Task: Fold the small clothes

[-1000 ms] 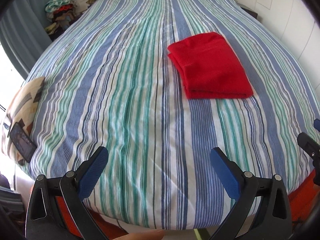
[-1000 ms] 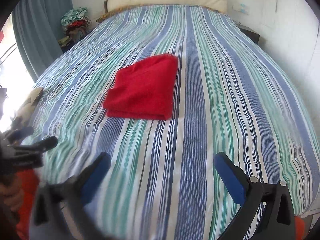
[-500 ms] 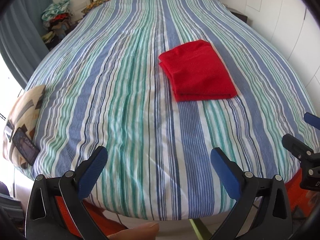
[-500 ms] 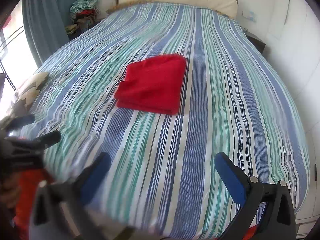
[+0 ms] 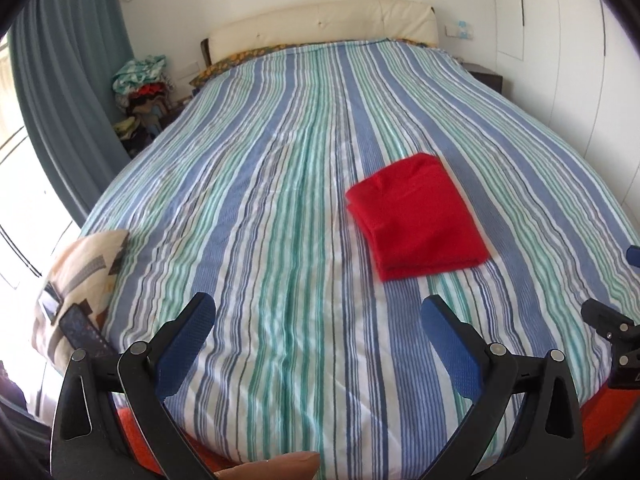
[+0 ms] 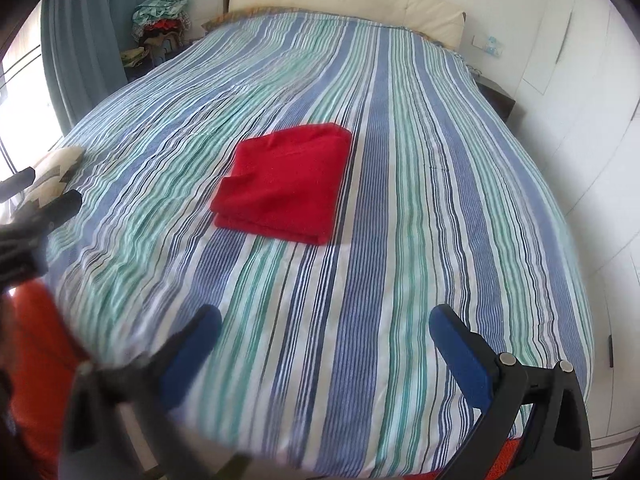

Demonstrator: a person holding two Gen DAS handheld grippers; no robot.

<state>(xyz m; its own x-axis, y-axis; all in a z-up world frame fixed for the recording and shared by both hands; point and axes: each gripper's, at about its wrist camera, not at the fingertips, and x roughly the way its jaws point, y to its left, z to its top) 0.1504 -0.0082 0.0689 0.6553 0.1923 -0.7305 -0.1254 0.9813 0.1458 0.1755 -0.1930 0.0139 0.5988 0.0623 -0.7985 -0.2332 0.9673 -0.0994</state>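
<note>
A folded red garment (image 5: pixel 416 216) lies flat on a bed covered in a blue, green and white striped bedspread (image 5: pixel 280 200), right of centre in the left wrist view and a little left of centre in the right wrist view (image 6: pixel 284 182). The left gripper (image 5: pixel 318 320) hangs over the near edge of the bed with its blue-padded fingers (image 5: pixel 188 332) spread wide and nothing between them, well apart from the garment. The right gripper (image 6: pixel 324 332) is likewise wide and empty above the near edge; its left finger is blurred. A patterned cushion (image 5: pixel 76 292) sits at the near left edge, a cream headboard (image 5: pixel 320 22) at the far end, and a blue curtain (image 5: pixel 68 92) hangs at the left.
</note>
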